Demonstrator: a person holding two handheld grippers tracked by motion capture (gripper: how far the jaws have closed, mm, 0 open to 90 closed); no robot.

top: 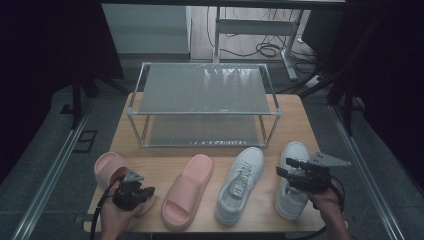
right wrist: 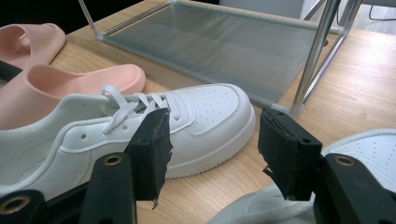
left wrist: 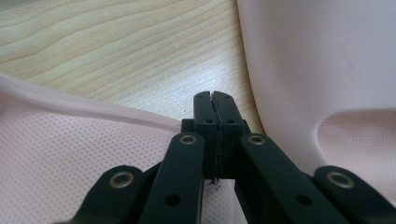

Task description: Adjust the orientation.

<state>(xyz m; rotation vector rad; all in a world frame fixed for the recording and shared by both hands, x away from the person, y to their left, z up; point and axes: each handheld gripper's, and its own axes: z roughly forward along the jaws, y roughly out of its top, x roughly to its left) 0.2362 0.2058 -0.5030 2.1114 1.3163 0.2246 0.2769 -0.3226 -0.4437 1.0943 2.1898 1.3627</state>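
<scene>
High view: wooden table (top: pixel 210 165) carried a two-tier metal shoe rack (top: pixel 202 105) at the back, both mesh shelves bare. In front of it, a row of four — left pink slide (top: pixel 107 167), right pink slide (top: pixel 187 192), left white sneaker (top: pixel 240 185), right white sneaker (top: pixel 290 180). Left gripper (top: pixel 145 192) sat at the near-left corner over the left pink slide's heel end, hand underneath, cable trailing off the table edge. Right gripper (top: pixel 282 167) hovered over the right white sneaker, pointing left toward the other sneaker, grey plate on top.

Left gripper view: jaws pressed together, pads face to face with nothing between them. Tips sat low over the bare wood strip between the two slides — left pink slide's dotted footbed (left wrist: pixel 70 154) filled the lower left, its rim running just behind the jaws; the right pink slide's smooth side (left wrist: pixel 317 60) rose on the right. Whether the tips touched the rim, couldn't tell.

Right gripper view: jaws stood wide apart, taped pads clear, nothing held. Between and beyond them lay the left white sneaker (right wrist: pixel 187 121), laced, toe toward the rack's lower shelf (right wrist: pixel 224 46). The right white sneaker's toe (right wrist: pixel 369 149) showed just below the right jaw; both pink slides (right wrist: pixel 70 84) lay beyond the sneaker at upper left.
</scene>
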